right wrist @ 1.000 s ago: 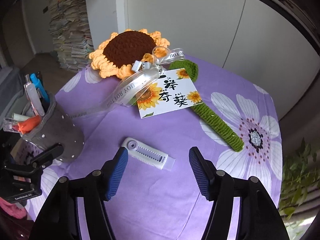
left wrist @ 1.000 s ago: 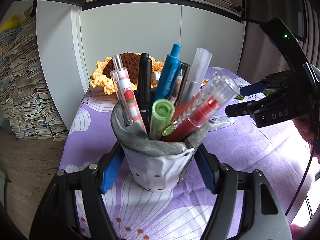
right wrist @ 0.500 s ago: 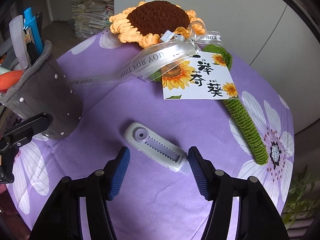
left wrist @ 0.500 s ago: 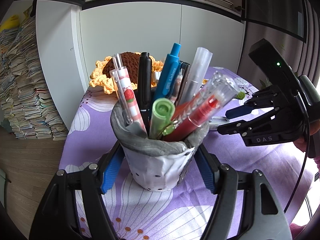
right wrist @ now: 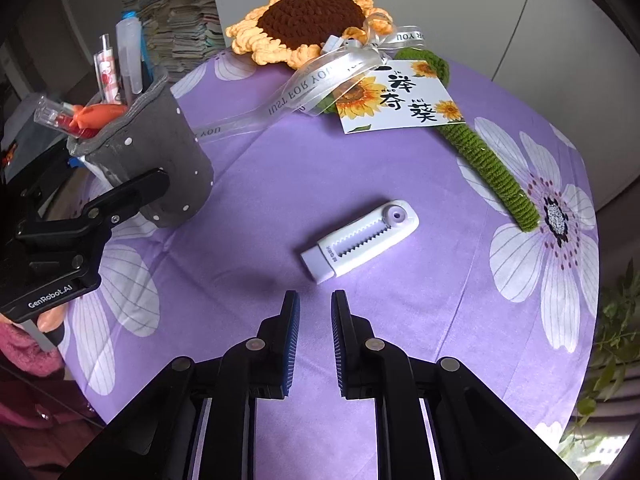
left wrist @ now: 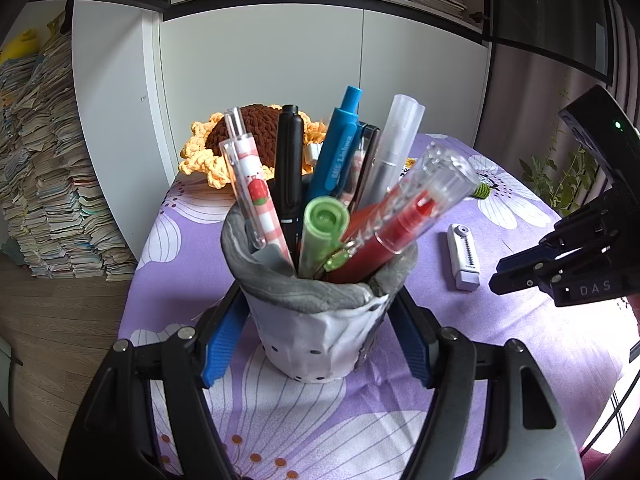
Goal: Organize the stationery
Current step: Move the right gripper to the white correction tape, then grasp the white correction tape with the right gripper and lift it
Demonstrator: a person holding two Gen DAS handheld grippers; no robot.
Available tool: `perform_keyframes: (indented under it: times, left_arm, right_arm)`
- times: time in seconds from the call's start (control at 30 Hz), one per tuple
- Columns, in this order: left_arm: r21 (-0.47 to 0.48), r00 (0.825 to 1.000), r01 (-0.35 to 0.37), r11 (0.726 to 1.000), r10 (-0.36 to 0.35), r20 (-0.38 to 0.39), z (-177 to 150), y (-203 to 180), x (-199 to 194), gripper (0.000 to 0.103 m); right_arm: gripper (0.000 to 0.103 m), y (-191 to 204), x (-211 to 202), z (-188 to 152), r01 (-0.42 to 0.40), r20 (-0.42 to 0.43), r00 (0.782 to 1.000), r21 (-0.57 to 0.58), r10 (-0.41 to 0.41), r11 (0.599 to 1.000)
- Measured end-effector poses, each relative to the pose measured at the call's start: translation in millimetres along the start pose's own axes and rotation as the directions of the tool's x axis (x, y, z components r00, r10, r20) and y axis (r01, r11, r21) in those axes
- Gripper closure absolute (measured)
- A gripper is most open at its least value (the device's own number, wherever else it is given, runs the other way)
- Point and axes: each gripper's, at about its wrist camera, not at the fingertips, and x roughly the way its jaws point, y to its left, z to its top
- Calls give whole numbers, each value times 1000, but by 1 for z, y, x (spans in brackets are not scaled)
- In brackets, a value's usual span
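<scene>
A grey fabric pen holder (left wrist: 320,320) full of several pens stands on the purple flowered tablecloth (left wrist: 500,360). My left gripper (left wrist: 316,344) is shut on the holder, one finger on each side. It also shows in the right wrist view (right wrist: 176,160) at the left. A white retractable eraser (right wrist: 360,242) lies flat mid-table; it also shows in the left wrist view (left wrist: 463,256). My right gripper (right wrist: 315,312) hovers just short of the eraser, empty, its jaws narrowed to a small gap. It shows in the left wrist view (left wrist: 520,272) at the right.
A crocheted sunflower (right wrist: 312,20) with a ribbon, a printed card (right wrist: 400,100) and a green stem (right wrist: 492,172) lies at the far side. The round table's edge curves close on the right. Book stacks (left wrist: 52,180) stand on the floor beyond.
My right gripper has narrowed its jaws from wide open to a small gap and drawn back, so the eraser now lies ahead of the fingertips. The left gripper and holder stay put.
</scene>
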Motion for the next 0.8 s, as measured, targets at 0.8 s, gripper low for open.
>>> perform_keyframes:
  times: [0.8]
  left_arm:
    - [14, 999, 13, 1000, -14, 30, -1, -2, -7, 35]
  right_arm:
    - [74, -35, 37, 56, -38, -27, 998, 385, 53, 922]
